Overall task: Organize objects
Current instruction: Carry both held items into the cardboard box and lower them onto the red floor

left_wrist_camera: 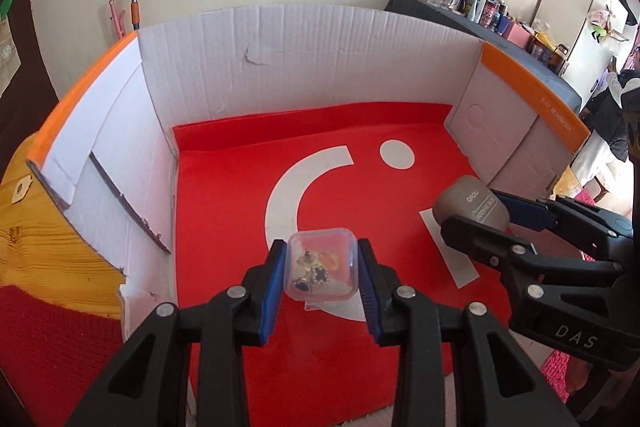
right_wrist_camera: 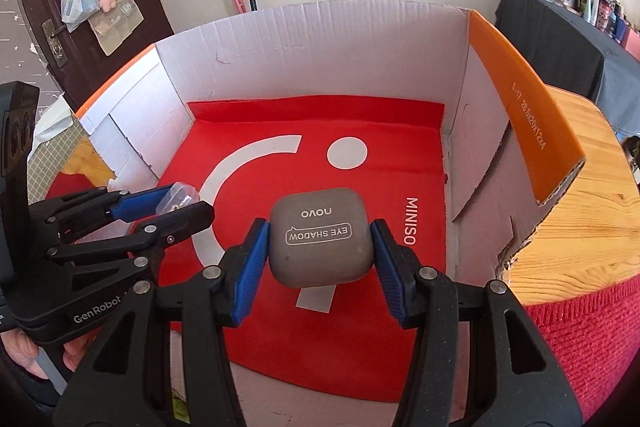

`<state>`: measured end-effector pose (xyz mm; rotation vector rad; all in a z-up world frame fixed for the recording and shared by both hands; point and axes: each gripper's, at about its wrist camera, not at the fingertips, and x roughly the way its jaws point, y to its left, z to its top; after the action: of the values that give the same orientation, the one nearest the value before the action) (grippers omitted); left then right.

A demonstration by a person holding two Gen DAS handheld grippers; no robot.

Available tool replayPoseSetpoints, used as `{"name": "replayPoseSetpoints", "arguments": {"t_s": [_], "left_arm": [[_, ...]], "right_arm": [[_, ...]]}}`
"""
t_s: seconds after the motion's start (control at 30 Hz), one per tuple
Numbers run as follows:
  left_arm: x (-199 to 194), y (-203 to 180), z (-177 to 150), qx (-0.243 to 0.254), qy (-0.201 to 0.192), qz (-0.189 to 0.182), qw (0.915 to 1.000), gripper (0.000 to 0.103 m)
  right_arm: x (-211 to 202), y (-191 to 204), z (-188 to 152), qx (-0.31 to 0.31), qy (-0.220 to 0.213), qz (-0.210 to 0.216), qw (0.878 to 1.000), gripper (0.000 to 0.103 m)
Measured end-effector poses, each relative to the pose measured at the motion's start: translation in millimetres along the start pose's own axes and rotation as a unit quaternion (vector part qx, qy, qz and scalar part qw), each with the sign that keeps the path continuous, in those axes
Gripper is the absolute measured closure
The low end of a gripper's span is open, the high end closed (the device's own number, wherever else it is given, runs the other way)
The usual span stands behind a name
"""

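Clear box [left_wrist_camera: 321, 264] contents (jewellery?) indistinct

Clear glossy plastic box [left_wrist_camera: 321, 264], small metal trinkets inside. Eye shadow case [right_wrist_camera: 320, 235]: matt grey plastic, smooth. Cardboard box [left_wrist_camera: 320, 63]: white corrugated paper walls, torn rough edges; red liner [left_wrist_camera: 224, 211] matt. Table [right_wrist_camera: 580, 211] is varnished wood grain, red knit cloth [right_wrist_camera: 592, 347] coarse. Gripper pads [right_wrist_camera: 251, 269] ribbed blue.
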<state>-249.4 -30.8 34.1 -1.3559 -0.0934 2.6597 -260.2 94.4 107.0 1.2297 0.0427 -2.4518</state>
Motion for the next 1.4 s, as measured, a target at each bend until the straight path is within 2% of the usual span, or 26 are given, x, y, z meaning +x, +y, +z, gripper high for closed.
{"name": "replayPoseSetpoints", "arguments": {"t_s": [0.27,0.57,0.77,0.97,1.4], "left_arm": [[8.0,7.5,-1.7,-0.009,0.013,-0.006,0.9999,0.067],[6.2,10.3,-2.6,-0.006,0.014,-0.001,0.9999,0.067],[6.3,9.5,-2.7,-0.001,0.018,0.003,0.9998,0.067],[5.9,11.9,-1.5,-0.008,0.018,-0.001,0.9998,0.066],[2.9,14.1,-2.8,-0.009,0.017,-0.002,0.9998,0.064]], "right_arm": [[14.6,0.5,0.6,-0.003,0.016,-0.019,1.0,0.053],[15.4,6.7,-3.3,-0.011,0.037,-0.009,0.999,0.053],[20.9,8.2,-3.2,-0.003,0.052,-0.025,0.998,0.053],[20.6,9.9,-3.8,-0.008,0.053,-0.033,0.998,0.053],[17.4,5.6,-3.6,0.003,0.052,-0.019,0.998,0.051]]}}
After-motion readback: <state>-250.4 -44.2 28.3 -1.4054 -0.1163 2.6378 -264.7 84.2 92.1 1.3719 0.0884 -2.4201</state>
